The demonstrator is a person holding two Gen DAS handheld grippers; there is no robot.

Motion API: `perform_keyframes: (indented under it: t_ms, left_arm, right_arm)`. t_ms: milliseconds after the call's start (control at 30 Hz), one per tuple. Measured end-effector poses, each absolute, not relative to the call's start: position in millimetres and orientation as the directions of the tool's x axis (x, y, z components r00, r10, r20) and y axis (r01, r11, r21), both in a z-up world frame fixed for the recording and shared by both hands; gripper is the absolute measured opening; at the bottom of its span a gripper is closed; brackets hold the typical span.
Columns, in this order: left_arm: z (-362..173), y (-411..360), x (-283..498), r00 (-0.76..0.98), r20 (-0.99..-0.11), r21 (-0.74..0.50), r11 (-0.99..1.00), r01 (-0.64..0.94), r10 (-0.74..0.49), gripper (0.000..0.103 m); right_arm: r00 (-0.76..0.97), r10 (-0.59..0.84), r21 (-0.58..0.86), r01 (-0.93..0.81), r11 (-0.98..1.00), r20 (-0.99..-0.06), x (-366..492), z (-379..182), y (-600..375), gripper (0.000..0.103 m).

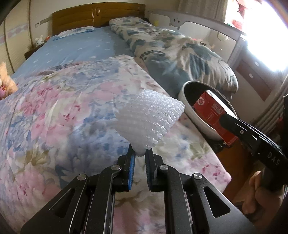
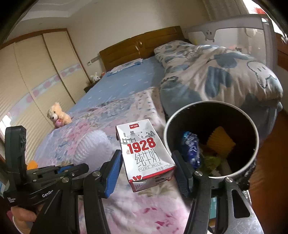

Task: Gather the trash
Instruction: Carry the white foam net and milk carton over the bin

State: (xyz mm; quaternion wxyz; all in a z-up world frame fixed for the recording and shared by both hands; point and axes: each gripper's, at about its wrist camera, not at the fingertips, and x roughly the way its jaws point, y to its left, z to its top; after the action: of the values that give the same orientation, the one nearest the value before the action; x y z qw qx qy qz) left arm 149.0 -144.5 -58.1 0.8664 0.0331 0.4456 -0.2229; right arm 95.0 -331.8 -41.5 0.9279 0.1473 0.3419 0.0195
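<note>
My left gripper (image 1: 139, 153) is shut on a white foam fruit net (image 1: 149, 117) and holds it above the flowered quilt (image 1: 63, 111). The net also shows in the right wrist view (image 2: 91, 144). My right gripper (image 2: 146, 162) holds a red-and-white 1928 milk carton (image 2: 144, 154) between its blue pads, at the left rim of the round trash bin (image 2: 252, 124). In the left wrist view the carton (image 1: 214, 111) is over the bin (image 1: 187, 106) at the bed's right edge. The bin holds a blue wrapper (image 2: 190, 147) and a yellow piece (image 2: 220, 142).
A folded blue-patterned duvet (image 1: 180, 52) lies on the bed's far right, behind the bin. A teddy bear (image 2: 57, 115) sits at the bed's left edge. A wooden headboard (image 1: 97, 16) and a grey bed rail (image 1: 198, 19) stand at the back. Wardrobe doors (image 2: 36, 72) line the left.
</note>
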Motion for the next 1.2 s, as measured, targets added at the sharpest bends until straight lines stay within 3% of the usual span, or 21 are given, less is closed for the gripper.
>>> perform_keyframes:
  t_ms: [1200]
  left_arm:
    - [-50.4,-252.9,154.4,0.459,-0.800,-0.072,0.822,0.566,-0.386,0.010]
  right_arm:
    - [0.781,0.009,0.299,0.229,0.926,-0.624,74.5,-40.2,-421.2,0.057]
